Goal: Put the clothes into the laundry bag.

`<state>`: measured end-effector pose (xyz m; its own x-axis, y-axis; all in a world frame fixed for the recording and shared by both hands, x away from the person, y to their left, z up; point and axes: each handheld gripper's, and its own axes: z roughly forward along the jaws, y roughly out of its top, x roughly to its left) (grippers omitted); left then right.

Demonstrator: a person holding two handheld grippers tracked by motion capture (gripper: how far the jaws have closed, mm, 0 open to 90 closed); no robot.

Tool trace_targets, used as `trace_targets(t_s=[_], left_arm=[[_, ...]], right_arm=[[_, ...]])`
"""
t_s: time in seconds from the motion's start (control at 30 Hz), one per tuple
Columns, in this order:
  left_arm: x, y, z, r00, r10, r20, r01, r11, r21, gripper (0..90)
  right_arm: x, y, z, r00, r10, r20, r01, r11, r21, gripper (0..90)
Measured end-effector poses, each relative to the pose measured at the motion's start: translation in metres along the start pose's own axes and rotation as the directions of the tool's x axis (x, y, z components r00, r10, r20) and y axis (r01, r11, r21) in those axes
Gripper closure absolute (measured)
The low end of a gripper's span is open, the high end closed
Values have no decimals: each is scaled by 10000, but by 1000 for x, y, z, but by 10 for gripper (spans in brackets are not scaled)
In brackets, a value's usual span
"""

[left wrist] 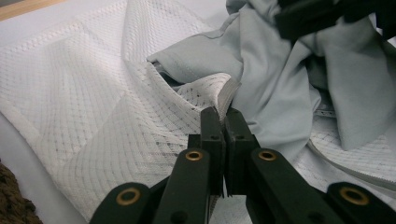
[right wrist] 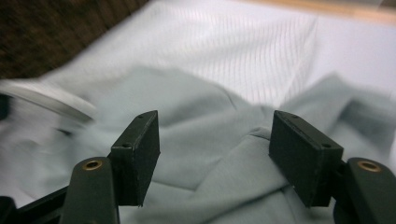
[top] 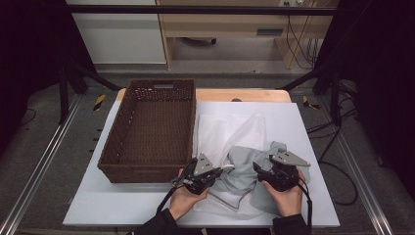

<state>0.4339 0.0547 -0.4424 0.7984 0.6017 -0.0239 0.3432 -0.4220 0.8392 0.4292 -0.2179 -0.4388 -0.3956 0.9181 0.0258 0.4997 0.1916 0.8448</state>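
Left claw [left wrist: 223, 114]: mine, clenched on the white mesh cloth's [left wrist: 93, 116] edge.
Right claw [right wrist: 215, 154]: released, jaws apart above the grey cloth [right wrist: 196, 126].
Handling: both seem light, limp; I'd pinch a fold between my jaws.

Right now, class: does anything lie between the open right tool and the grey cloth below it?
Nothing visible does. The right tool stands with its jaws apart directly over the grey cloth, with no object between them. The left tool is shut on the white mesh cloth beside it.
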Motion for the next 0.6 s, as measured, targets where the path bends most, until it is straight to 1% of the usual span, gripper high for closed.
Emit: trace_targets(t_s=[0.03,0.07,0.1,0.13,0.17,0.2,0.23,0.27,0.3,0.33,0.37,0.43,0.47,0.53,0.57,0.6], left_arm=[[0,0,0,10000,7,-1,-7,10000,13,880],[0,0,1,10000,4,-7,-4,10000,25,879],[0,-1,1,10000,7,5,-7,10000,30,880],[0,-1,1,10000,-5,18,5,10000,37,879],[0,-1,2,10000,-23,33,23,10000,48,880],[0,-2,3,10000,-29,27,28,10000,75,879],[0,-2,3,10000,-24,24,24,9999,107,879],[0,-2,3,10000,-22,13,22,9999,128,880],[1,-2,4,10000,-25,14,25,9999,160,879],[1,-2,3,10000,-16,2,16,9998,174,880],[1,-2,3,10000,-12,-3,12,9998,182,879],[1,-2,3,10000,-38,8,38,9998,170,879],[2,-2,3,10000,-57,15,56,9998,180,879],[2,-3,4,9999,-103,26,103,9998,179,879],[2,-3,4,9999,-104,16,103,9998,177,879],[2,-3,4,10000,-92,6,92,9998,180,879]], right_arm=[[-3,-4,6,9999,95,-55,-94,9996,275,355],[-4,-7,12,9999,80,-106,-74,9983,585,389],[-3,-10,17,9999,-11,-139,24,9959,903,449],[-1,-12,21,9998,-175,-29,177,9935,1123,514],[0,-14,26,9989,-441,131,419,9902,1335,589],[0,-15,29,9975,-633,304,577,9856,1590,689],[1,-17,32,9966,-746,352,671,9816,1785,781],[0,-17,33,9962,-765,411,671,9786,1944,844],[-1,-17,34,9957,-798,467,689,9770,2019,874],[-3,-17,33,9971,-678,352,593,9773,2033,879],[-4,-17,31,9976,-602,328,526,9789,1973,881],[-6,-14,24,9988,-402,281,351,9861,1623,882],[-7,-12,19,9998,-163,80,150,9909,1337,883],[-9,-8,9,9984,55,-560,-19,9980,630,883],[-8,-5,3,9962,124,-864,-96,9994,330,883],[-5,-2,-3,9941,81,-1083,-72,9999,89,883]])
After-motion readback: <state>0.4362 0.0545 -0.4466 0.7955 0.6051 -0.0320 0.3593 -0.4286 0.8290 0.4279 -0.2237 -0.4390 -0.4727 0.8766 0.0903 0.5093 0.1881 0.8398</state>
